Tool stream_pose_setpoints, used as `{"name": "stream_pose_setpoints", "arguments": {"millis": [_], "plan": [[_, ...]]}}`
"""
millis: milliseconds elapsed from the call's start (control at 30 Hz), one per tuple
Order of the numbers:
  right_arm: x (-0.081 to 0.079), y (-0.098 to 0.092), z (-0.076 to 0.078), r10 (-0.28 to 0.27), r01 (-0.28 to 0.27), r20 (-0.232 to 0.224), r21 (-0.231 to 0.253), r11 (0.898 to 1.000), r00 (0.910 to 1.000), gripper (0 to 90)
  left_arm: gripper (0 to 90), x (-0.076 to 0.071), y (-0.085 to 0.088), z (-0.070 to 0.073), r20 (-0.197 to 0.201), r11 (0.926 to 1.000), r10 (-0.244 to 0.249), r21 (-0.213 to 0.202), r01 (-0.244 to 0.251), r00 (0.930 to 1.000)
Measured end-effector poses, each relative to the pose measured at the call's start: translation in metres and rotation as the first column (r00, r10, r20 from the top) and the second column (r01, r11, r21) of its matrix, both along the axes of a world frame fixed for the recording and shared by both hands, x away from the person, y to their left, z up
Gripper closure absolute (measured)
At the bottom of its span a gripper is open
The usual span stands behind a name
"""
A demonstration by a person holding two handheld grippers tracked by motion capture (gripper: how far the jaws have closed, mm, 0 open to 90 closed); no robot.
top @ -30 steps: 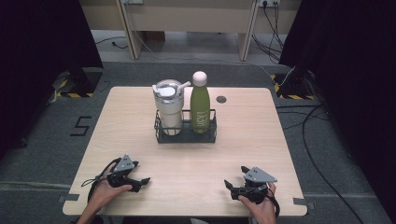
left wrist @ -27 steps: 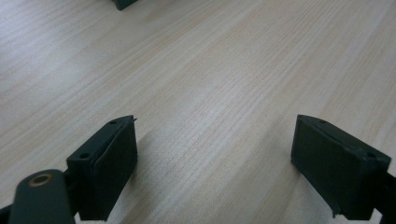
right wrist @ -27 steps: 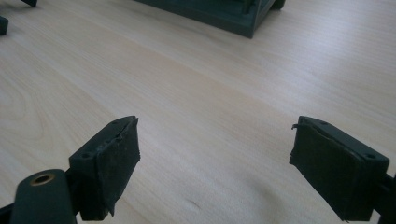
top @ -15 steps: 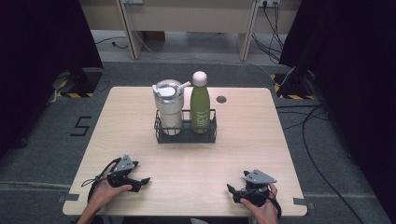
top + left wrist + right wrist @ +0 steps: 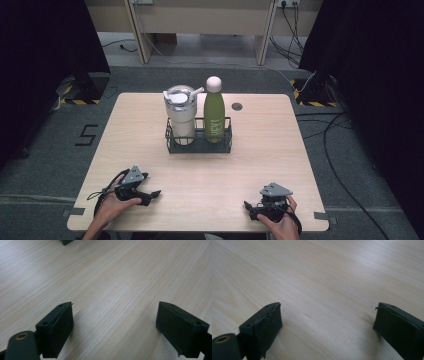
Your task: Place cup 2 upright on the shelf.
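Both grippers, left (image 5: 154, 194) and right (image 5: 248, 207), rest wide apart and empty at the table's (image 5: 250, 150) near edge, the left one nearer the upright tumbler (image 5: 180, 116) and green bottle (image 5: 215, 114) standing in the rack (image 5: 200, 145) straight ahead.

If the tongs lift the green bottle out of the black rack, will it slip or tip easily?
The green bottle looks smooth and rigid, so it may slip between flat pads. It is tall and narrow, so probably apt to tip once free of the rack. Its weight cannot be told. Both tongs, left and right, stand open.
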State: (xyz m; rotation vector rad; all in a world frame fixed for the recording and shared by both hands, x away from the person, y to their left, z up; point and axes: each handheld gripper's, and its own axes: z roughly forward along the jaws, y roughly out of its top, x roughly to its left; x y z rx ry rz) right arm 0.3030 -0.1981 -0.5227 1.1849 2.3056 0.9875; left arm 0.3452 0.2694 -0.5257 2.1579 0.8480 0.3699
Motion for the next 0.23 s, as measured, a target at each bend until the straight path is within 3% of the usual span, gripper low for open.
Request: {"name": "stream_pose_setpoints", "arguments": {"millis": [67, 233], "plan": [[0.0000, 0.0006, -0.0009, -0.014, 0.014, -0.009, -0.002, 1.000, 0.9999, 0.4, 13.8, 0.0000, 0.0000, 0.0000, 0.000, 1.0000, 0.000, 0.000, 0.000, 1.0000], [-0.0003, 0.0000, -0.0015, -0.019, 0.019, -0.002, -0.003, 1.000, 0.9998, 0.4, 13.5, 0.0001, 0.0000, 0.0000, -0.001, 1.0000, 0.000, 0.000, 0.000, 1.0000]]}}
